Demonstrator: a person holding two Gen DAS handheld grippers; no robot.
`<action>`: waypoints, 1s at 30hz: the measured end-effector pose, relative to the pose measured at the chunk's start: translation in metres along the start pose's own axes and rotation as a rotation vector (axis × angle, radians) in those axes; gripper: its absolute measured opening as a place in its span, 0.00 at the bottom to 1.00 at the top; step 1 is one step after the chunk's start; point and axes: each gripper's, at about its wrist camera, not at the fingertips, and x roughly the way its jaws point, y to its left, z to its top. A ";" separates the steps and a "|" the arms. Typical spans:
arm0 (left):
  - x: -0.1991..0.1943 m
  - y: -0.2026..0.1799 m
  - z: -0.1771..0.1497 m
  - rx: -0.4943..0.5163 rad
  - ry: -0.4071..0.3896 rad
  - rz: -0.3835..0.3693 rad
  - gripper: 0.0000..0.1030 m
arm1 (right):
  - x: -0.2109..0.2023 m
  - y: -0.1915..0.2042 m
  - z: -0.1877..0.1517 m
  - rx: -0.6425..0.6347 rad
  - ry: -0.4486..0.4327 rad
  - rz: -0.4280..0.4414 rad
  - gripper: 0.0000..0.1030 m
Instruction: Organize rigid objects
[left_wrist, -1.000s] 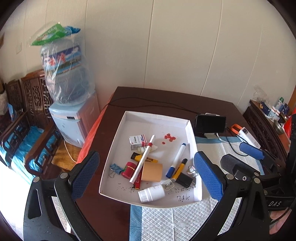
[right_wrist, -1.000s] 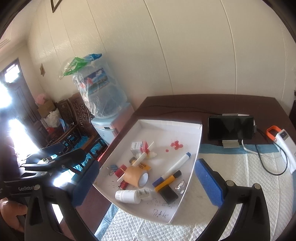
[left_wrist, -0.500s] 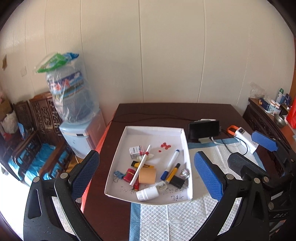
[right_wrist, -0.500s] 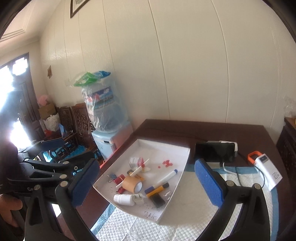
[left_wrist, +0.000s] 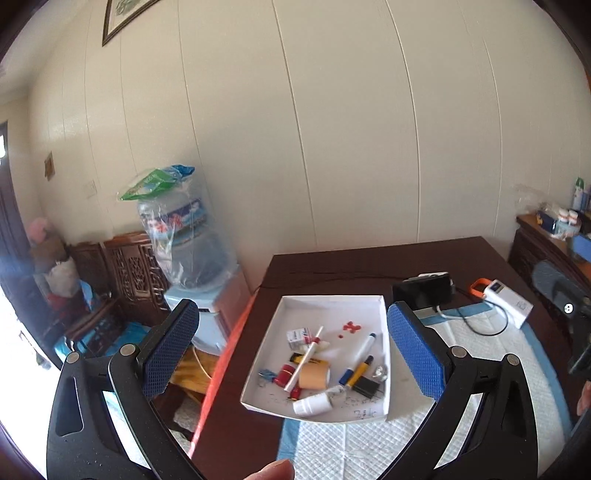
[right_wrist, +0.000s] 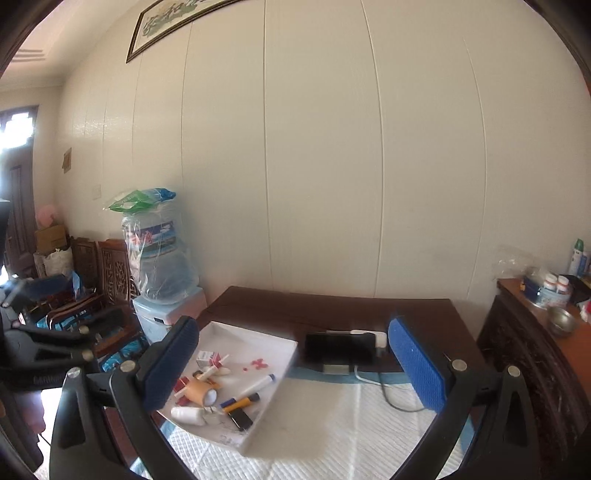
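Note:
A white tray (left_wrist: 364, 302) on the dark table holds several small objects: a tape roll (left_wrist: 314, 374), a white bottle (left_wrist: 312, 403), a blue-capped marker (left_wrist: 364, 345), a black charger (left_wrist: 366, 386), a small box (left_wrist: 298, 336), red bits (left_wrist: 351, 326). The tray also shows in the right wrist view (right_wrist: 258, 338). My left gripper (left_wrist: 291, 354) is open and empty, held high above and back from the tray. My right gripper (right_wrist: 291, 363) is open and empty, also raised well above the table.
A white quilted pad (right_wrist: 332, 435) lies beside and under the tray. A phone on a stand (right_wrist: 340, 349) and a white device with orange end (left_wrist: 504, 301) sit behind. A water dispenser (left_wrist: 192, 266) and carved chairs (left_wrist: 122, 273) stand left; a sideboard (right_wrist: 535, 350) stands right.
Both grippers have risen and pulled back from the tray, so the tray looks smaller and more wall shows. Both stayed open and empty.

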 end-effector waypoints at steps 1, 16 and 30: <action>0.000 0.001 0.000 -0.012 0.009 -0.028 1.00 | -0.004 -0.004 0.000 0.000 -0.004 -0.011 1.00; 0.015 -0.013 -0.024 -0.100 0.199 -0.113 1.00 | -0.029 -0.055 -0.024 0.201 0.036 -0.035 1.00; 0.023 -0.015 -0.030 -0.107 0.251 -0.115 1.00 | -0.023 -0.053 -0.033 0.226 0.112 0.043 1.00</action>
